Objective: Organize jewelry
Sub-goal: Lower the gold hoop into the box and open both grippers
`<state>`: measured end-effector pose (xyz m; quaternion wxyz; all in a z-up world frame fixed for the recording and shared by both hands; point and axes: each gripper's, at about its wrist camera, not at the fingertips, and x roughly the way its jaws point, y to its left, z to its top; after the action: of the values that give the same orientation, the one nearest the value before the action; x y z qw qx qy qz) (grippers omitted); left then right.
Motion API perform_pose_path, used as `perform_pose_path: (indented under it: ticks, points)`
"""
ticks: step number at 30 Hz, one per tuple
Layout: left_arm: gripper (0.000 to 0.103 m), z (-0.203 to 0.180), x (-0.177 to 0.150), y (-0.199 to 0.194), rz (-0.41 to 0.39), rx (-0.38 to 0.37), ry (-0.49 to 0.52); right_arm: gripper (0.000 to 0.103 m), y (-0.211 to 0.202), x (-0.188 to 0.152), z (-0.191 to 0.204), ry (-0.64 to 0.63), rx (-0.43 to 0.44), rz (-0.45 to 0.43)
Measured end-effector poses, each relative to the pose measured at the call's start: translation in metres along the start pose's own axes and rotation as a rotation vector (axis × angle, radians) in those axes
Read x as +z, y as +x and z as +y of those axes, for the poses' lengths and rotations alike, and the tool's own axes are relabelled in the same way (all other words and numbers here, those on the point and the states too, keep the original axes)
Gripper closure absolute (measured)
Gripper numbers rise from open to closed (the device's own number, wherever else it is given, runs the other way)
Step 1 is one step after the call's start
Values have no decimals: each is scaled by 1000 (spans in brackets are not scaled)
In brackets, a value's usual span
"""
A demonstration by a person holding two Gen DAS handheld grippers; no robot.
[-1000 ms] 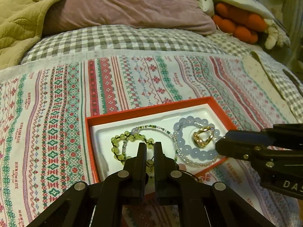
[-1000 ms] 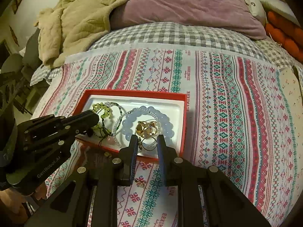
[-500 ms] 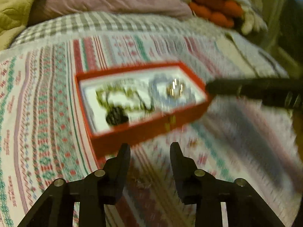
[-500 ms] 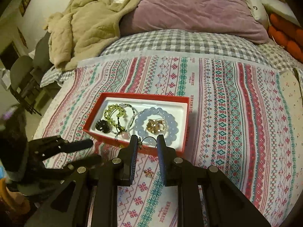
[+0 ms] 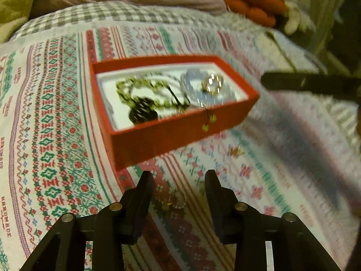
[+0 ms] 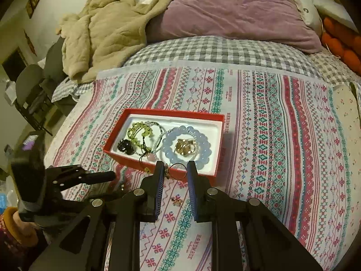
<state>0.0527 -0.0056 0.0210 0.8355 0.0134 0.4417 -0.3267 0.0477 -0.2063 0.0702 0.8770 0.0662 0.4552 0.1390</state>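
A red box (image 6: 165,169) with a white lining sits on the patterned cloth. Inside lie a green bead bracelet (image 6: 138,133), a pale blue bead bracelet (image 6: 204,151), a gold piece (image 6: 185,148) and a small black item (image 6: 125,146). My right gripper (image 6: 175,169) hovers at the box's near wall, shut on a thin metal ring (image 6: 179,164). My left gripper (image 5: 178,180) stands open just short of the box (image 5: 176,135), above a small gold and pearl piece (image 5: 173,201) on the cloth. The left gripper (image 6: 112,185) also shows at the lower left of the right wrist view.
A small gold earring (image 6: 177,201) lies on the cloth near the box. A purple pillow (image 6: 237,11), a beige blanket (image 6: 101,33) and orange cushions (image 6: 338,43) fill the far side of the bed. Its left edge drops toward a chair (image 6: 29,85).
My left gripper has opened and drawn back from over the box; the black item now lies inside. My right gripper still holds the ring and has risen slightly.
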Motion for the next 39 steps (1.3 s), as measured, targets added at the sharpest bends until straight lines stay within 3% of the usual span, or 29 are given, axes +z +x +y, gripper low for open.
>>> perform_pose_path:
  ticks: [4, 8, 14, 16, 18, 19, 25, 32, 39]
  points:
    - [63, 14, -2, -9, -16, -4, -50, 82, 12, 3, -1, 18, 5, 22]
    - [63, 19, -6, -11, 4, 18, -33, 82, 21, 5, 0, 17, 7, 38]
    - [64, 6, -18, 18, 127, 49, 71, 82, 27, 4, 1, 16, 6, 48]
    - [72, 0, -22, 20, 122, 85, 122, 82, 26, 4, 1, 16, 5, 48]
    - [93, -2, -23, 20, 122, 96, 144, 82, 26, 4, 0, 19, 5, 46]
    - [97, -2, -24, 19, 124, 90, 145, 82, 26, 4, 0, 20, 5, 46]
    - [102, -10, -24, 23, 123, 75, 187, 82, 25, 4, -2, 21, 5, 44]
    - [102, -8, -10, 4, 65, 32, 164, 82, 20, 5, -1, 20, 10, 30]
    - [102, -11, 17, -19, -51, 25, 132, 82, 17, 8, 2, 21, 14, 18]
